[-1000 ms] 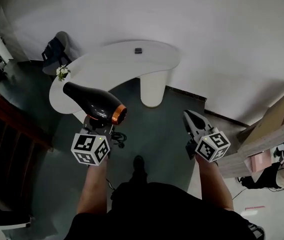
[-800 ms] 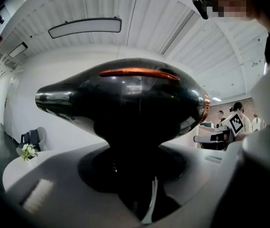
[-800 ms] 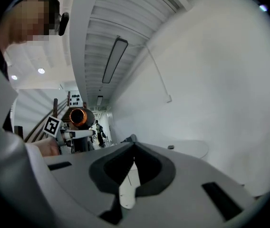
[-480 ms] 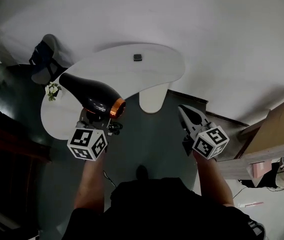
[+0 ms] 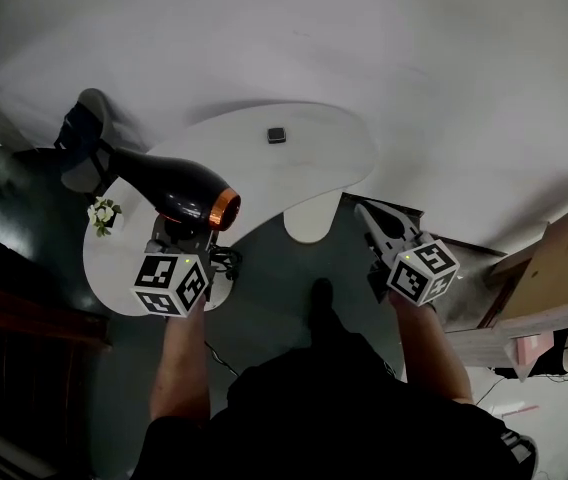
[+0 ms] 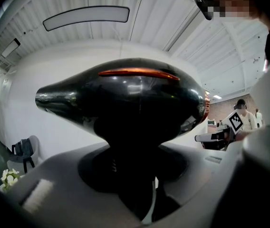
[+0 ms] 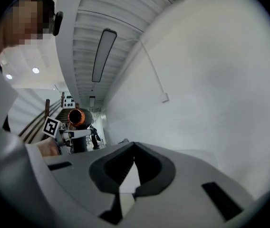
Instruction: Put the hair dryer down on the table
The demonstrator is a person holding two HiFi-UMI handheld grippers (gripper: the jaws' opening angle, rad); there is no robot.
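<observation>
A glossy black hair dryer (image 5: 176, 190) with a teardrop body and a copper-orange metallic ring at its wide end sits at the centre left of the head view. It is held up by its handle in the left gripper (image 5: 180, 238). In the left gripper view the matt grey moulded jaws pinch the dark handle from both sides, with the rounded, reflective shell (image 6: 125, 94) filling the middle of the frame. The tapered nozzle points to the upper left, and the barrel overlaps the left lobe of a smooth white table (image 5: 314, 158) with a curved, kidney-like outline.

On the table's upper middle lies a small dark square object (image 5: 277, 135). At its left edge stands a sprig of white flowers (image 5: 103, 213).

At the centre right, the right gripper (image 5: 363, 210) has its pointed grey jaws pressed together, tips meeting, with nothing between them. Its checker-marked cube (image 5: 422, 271) sits behind them. A flat brown cardboard box (image 5: 556, 268) lies at the far right.
</observation>
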